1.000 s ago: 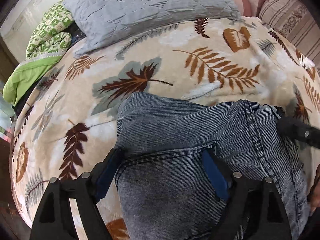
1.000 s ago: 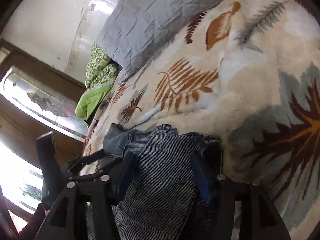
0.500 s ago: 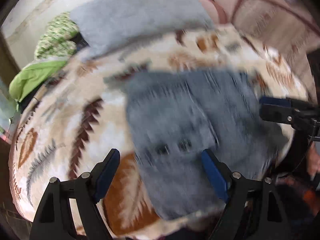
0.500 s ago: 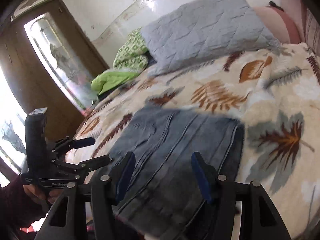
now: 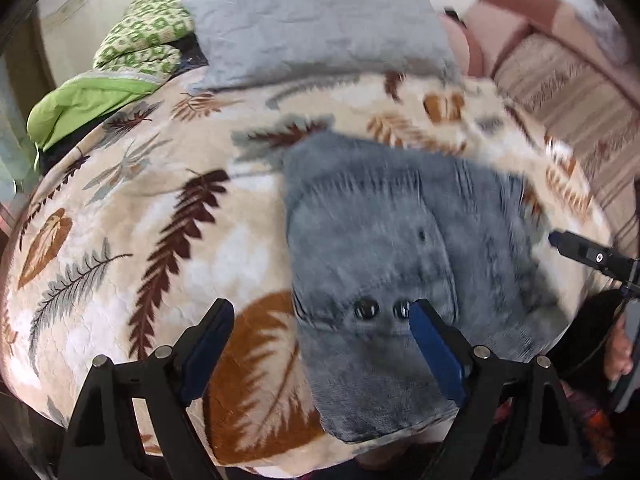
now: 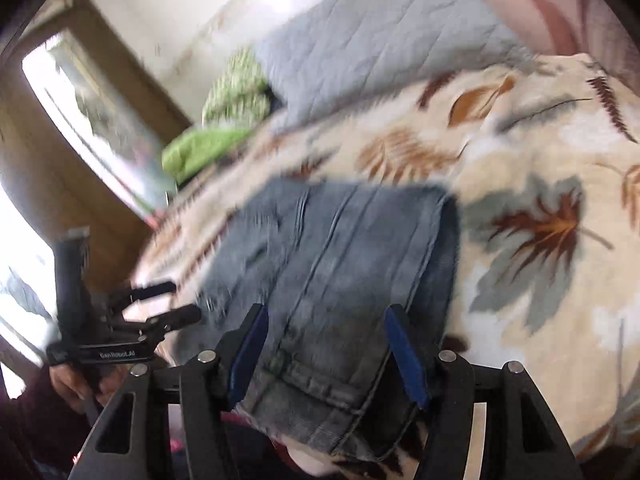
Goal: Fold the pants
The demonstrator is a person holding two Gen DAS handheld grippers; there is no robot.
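the folded pants lie flat on the leaf-print blanket near the bed's front edge, below a grey pillow. the left hand-held gripper hangs above their near left corner, jaws opening, gripping nothing. the right hand-held gripper hovers spread over their near edge, also empty.

Faded denim pants, fleecy blanket
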